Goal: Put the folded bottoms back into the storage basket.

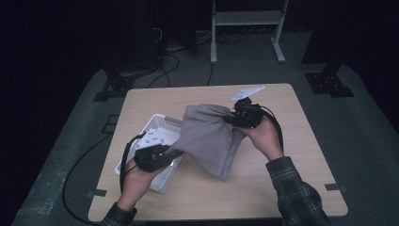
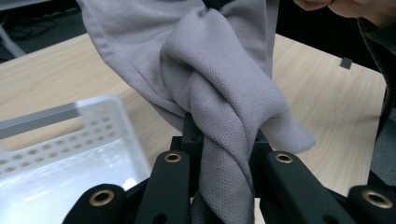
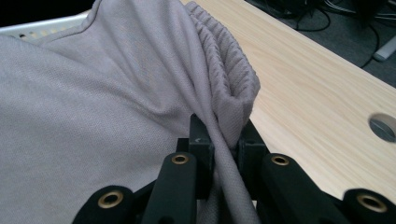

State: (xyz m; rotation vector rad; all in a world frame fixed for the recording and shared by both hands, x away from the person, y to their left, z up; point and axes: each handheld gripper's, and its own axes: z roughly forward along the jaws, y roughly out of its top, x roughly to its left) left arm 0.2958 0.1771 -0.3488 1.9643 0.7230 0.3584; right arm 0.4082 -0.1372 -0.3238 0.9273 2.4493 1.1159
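Nearest the person, the left hand-held gripper point(image 1: 157, 157) sits over the white perforated basket point(image 1: 157, 123), its jaws clenched on a twisted bunch of the grey garment point(image 1: 209, 139). In the left gripper view the cloth point(image 2: 219, 107) winds like a rope down between the jaws, with the basket's point(image 2: 60, 154) rim just beside it and bare wood beyond.

The garment hangs stretched between the two tools, above the middle of the bench point(image 1: 301, 141). Its lower fold droops to the wood just right of the basket; its left edge overlaps the basket's near right corner, hiding that part of the rim.

Farther along, on the side of the garment away from the basket, the right hand-held gripper point(image 1: 244, 115) grasps the ribbed hem. The right gripper view shows that ribbed band point(image 3: 229, 88) pinched between the jaws, the cloth point(image 3: 93, 116) spreading left and covering most of the basket, of which a strip of rim point(image 3: 42, 25) peeks out behind. A round hole point(image 3: 384, 127) marks the bench point(image 3: 303, 93) to the right.

Beyond the bench, well behind the basket, cables point(image 1: 171, 61) trail over grey carpet and a pale metal stand point(image 1: 247, 28) rises at the back.
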